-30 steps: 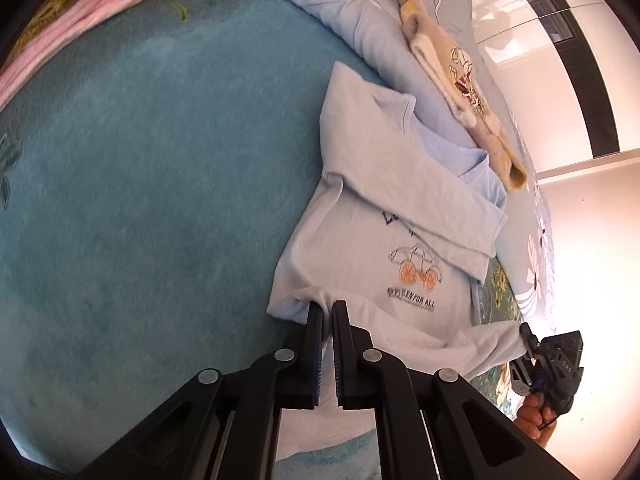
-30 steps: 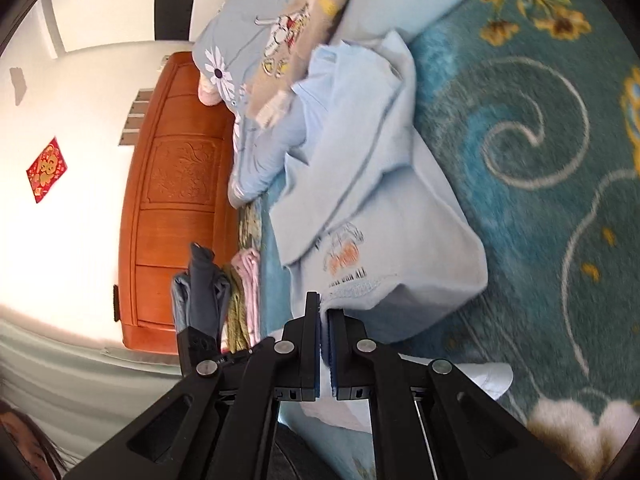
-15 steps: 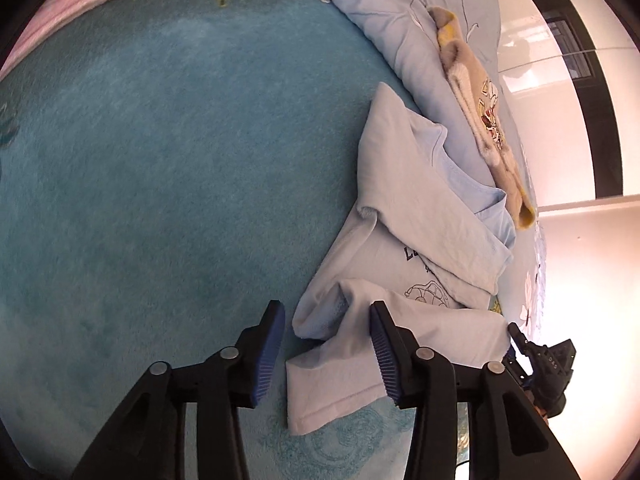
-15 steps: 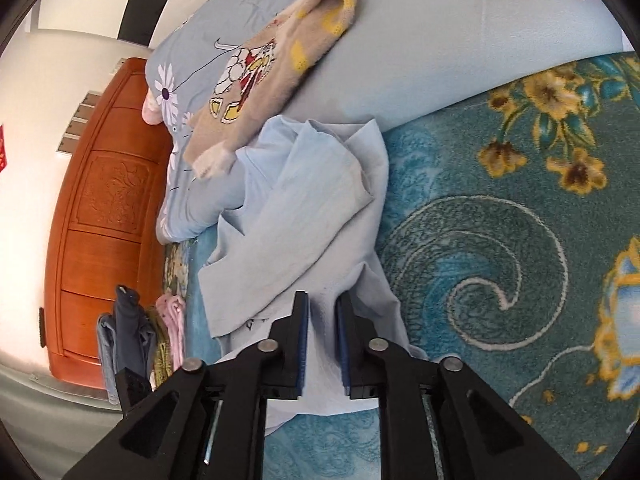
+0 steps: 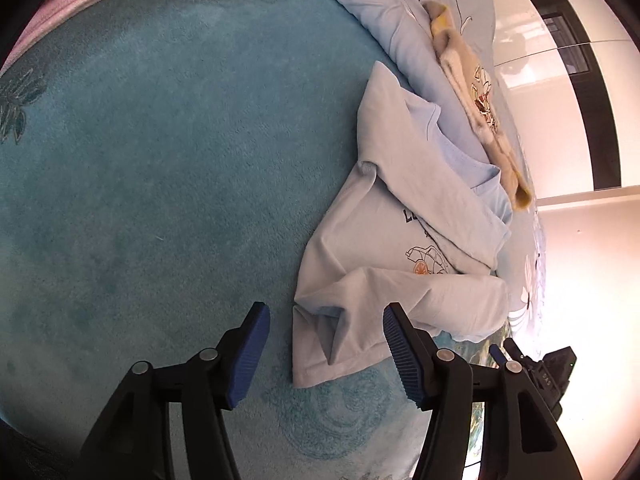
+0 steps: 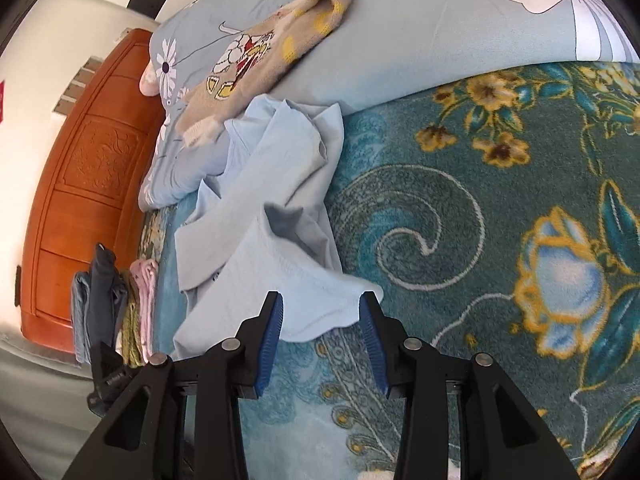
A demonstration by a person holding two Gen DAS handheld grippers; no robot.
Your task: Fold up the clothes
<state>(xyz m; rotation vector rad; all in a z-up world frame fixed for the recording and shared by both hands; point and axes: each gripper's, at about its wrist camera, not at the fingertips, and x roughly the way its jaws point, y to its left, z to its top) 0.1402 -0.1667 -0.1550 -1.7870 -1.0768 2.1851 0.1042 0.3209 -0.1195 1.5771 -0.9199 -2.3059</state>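
Both the left gripper point(image 5: 326, 350) and right gripper point(image 6: 322, 334) are gaping empty over the pale-blue shirt point(image 5: 400, 240), while only the right wrist view is showing the folded stack point(image 6: 116, 308).

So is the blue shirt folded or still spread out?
Partly folded: the shirt has a sleeve across its chest and its hem flipped up, loosely, with wrinkles.

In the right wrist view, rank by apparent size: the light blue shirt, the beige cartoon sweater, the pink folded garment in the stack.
1. light blue shirt, though nearest the camera
2. beige cartoon sweater
3. pink folded garment
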